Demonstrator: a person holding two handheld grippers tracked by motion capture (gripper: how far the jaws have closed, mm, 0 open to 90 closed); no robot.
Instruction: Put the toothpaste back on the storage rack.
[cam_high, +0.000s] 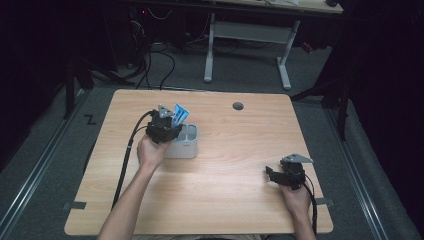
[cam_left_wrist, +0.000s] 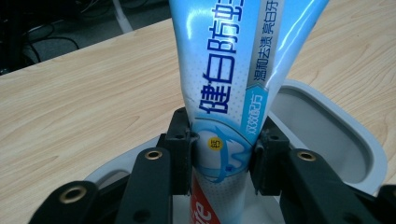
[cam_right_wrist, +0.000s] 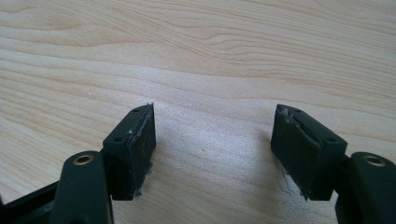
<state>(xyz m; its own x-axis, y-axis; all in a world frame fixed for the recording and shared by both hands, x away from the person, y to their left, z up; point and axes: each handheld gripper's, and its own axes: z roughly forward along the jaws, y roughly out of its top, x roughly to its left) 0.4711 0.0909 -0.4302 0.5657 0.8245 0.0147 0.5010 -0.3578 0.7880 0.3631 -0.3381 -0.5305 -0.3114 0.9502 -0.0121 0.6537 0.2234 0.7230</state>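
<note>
Your table (cam_high: 225, 165) holds a grey holder (cam_high: 186, 145) left of centre, with open compartments. Your left gripper (cam_high: 167, 122) sits right over it, jaws clamped on a blue-and-white tube (cam_left_wrist: 233, 70) that stands upright above the holder's rim (cam_left_wrist: 327, 121). Your right gripper (cam_right_wrist: 212, 140) rests low at the table's right, jaws spread wide with nothing between them.
</note>
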